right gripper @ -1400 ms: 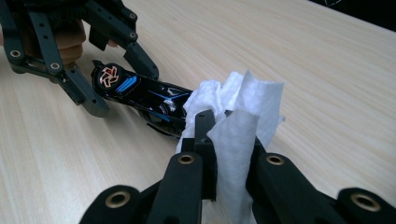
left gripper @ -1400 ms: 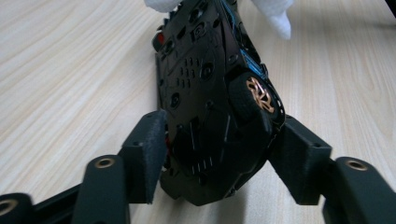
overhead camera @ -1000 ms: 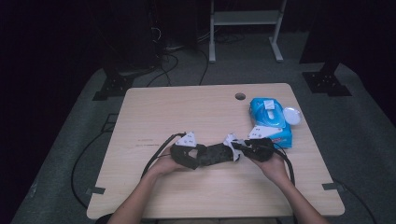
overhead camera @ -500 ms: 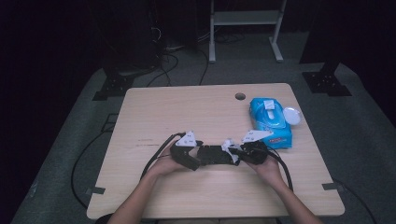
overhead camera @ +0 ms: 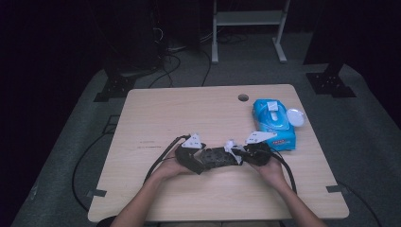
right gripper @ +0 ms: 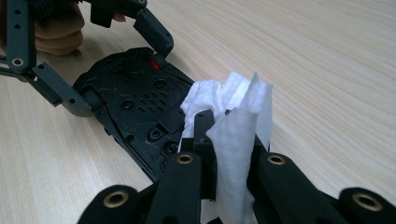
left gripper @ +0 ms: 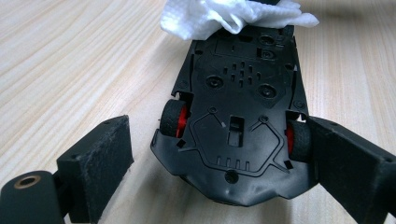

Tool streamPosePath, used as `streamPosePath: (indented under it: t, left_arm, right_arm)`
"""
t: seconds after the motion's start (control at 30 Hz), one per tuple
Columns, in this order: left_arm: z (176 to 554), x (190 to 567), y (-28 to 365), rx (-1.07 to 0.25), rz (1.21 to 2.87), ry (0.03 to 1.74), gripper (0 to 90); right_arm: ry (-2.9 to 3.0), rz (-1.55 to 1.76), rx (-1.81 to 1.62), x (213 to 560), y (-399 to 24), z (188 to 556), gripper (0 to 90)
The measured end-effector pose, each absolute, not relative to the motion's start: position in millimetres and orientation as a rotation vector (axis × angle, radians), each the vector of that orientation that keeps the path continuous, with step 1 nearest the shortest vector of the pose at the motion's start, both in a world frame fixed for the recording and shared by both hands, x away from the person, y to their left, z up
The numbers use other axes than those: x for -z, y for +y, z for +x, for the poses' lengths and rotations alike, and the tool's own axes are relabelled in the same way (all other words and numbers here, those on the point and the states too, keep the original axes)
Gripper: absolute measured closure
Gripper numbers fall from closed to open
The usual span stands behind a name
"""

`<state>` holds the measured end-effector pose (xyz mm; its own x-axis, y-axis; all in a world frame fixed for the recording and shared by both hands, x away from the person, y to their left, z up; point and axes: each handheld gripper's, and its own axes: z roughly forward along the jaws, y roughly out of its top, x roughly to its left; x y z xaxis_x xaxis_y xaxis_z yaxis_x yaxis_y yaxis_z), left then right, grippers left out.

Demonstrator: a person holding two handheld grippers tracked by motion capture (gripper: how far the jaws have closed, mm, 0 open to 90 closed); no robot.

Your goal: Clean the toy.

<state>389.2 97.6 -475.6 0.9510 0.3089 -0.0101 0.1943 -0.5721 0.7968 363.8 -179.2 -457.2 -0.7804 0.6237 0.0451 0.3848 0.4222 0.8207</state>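
Observation:
A black toy car (left gripper: 238, 93) with red wheels lies upside down on the table, its flat underside up. My left gripper (left gripper: 219, 140) straddles one end of it. Its jaws have just been opening: the left pad (left gripper: 100, 163) stands clear of the car, the right pad (left gripper: 345, 163) still sits against a wheel. My right gripper (right gripper: 224, 135) is shut on a crumpled white wipe (right gripper: 233, 107), which rests on the car's (right gripper: 135, 102) other end. In the high view both grippers meet at the car (overhead camera: 215, 158) near the table's front edge.
A blue pack of wipes (overhead camera: 274, 124) lies at the right of the wooden table (overhead camera: 189, 109), with a white round lid (overhead camera: 295, 117) beside it. A cable hole (overhead camera: 243, 98) sits at the back. Black cables trail off the front left.
The left gripper's jaws have spread apart and let go of the car. The right gripper has sunk a little with the wipe onto the car's end.

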Motion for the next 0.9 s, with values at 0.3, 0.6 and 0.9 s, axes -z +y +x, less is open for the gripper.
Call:
streamPosePath:
  t: [0.3,0.6,0.9]
  left_arm:
    - [384.1,476.2,92.2,-0.191,2.237,0.327,16.6]
    - [385.7,476.4,91.7,-0.26,2.239,0.341,21.5]
    - [384.0,479.4,89.7,-0.302,2.237,0.376,21.5]
  right_arm:
    - [2.412,0.878,-1.287,457.1,-179.5,362.4,82.4]
    - [2.421,0.826,-1.316,449.4,-166.9,359.2,82.7]
    - [2.533,0.701,-1.363,457.5,-117.4,356.3,82.6]
